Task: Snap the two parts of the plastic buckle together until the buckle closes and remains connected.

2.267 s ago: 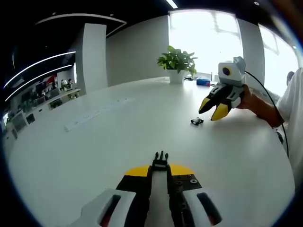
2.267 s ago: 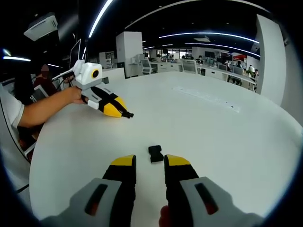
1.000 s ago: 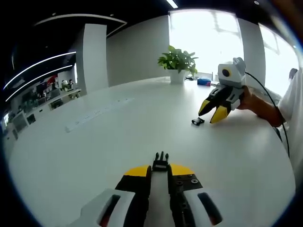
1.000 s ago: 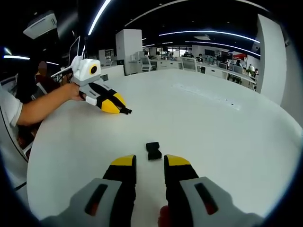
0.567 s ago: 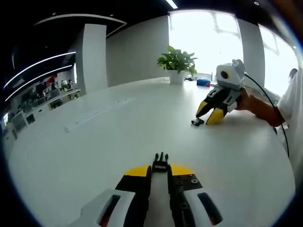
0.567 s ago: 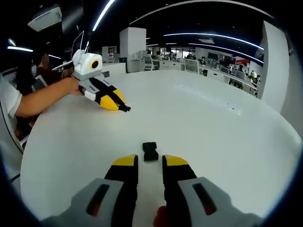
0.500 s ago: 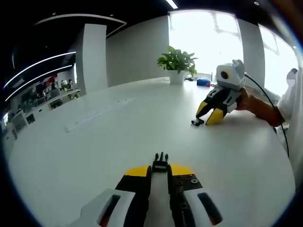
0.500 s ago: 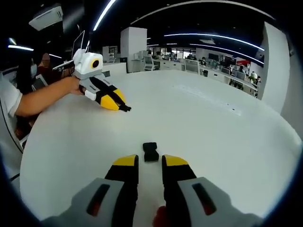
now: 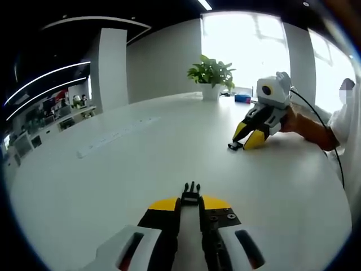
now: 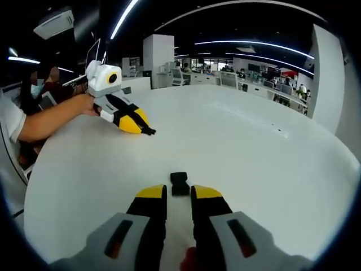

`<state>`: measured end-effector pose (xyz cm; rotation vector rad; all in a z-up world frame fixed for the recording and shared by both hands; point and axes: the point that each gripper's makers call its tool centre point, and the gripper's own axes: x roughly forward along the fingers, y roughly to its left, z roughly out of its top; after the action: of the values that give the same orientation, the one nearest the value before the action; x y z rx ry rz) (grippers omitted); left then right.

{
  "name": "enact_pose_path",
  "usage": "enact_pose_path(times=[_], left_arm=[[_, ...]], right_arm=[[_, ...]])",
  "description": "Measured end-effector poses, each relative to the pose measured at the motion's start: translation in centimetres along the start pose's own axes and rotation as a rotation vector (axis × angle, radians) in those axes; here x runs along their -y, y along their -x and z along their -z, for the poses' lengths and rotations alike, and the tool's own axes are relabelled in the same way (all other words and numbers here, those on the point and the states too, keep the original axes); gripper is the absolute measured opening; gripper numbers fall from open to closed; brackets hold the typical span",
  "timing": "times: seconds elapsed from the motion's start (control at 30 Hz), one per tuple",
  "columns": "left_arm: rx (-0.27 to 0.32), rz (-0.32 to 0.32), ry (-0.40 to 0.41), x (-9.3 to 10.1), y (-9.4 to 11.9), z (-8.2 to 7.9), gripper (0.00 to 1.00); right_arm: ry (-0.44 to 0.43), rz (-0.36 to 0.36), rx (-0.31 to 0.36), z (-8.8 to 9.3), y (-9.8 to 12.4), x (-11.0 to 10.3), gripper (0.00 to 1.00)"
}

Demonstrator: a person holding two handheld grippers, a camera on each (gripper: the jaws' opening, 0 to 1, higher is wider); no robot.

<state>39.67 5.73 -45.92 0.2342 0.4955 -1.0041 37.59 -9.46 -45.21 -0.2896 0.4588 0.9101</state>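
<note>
Left gripper view: pronged half in hand, socket half on the table

My left gripper (image 9: 190, 206) has its jaws pinched narrow on the pronged buckle half (image 9: 191, 192), prongs sticking out past the tips so they stay free to enter the socket. In right gripper view that same gripper (image 10: 148, 131) hangs low over the white table (image 10: 254, 164), prongs forward.

My right gripper (image 10: 171, 197) has its jaws a narrow gap apart, holding nothing. Socket buckle half (image 10: 179, 183) lies flat on the table just beyond the tips, roughly centred on the gap, so I judge this as lined up for a pick. In left gripper view it (image 9: 235, 145) sits just under the right gripper (image 9: 246, 135).

Halves well apart; buckle not yet joined
</note>
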Motion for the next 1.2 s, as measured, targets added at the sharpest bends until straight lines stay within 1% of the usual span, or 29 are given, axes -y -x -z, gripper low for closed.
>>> enact_pose_path(times=[0.53,0.73,0.9,1.03,1.2], left_arm=[[0.008,0.006,-0.008,0.37,-0.18,-0.22,0.13],[0.010,0.008,-0.005,0.17,-0.23,-0.25,0.13],[0.001,0.001,-0.019,0.00,-0.34,-0.27,0.14],[0.002,0.007,-0.024,0.40,-0.32,-0.27,0.14],[0.009,0.012,-0.007,0.69,-0.43,-0.38,0.14]], right_arm=[[0.005,-0.004,0.004,0.08,-0.09,-0.01,0.13],[0.004,-0.004,0.003,0.08,-0.12,0.03,0.13],[0.004,-0.007,0.004,0.08,-0.17,0.15,0.13],[0.006,-0.011,0.003,0.09,-0.16,0.20,0.13],[0.007,-0.017,0.001,0.11,-0.12,0.21,0.13]])
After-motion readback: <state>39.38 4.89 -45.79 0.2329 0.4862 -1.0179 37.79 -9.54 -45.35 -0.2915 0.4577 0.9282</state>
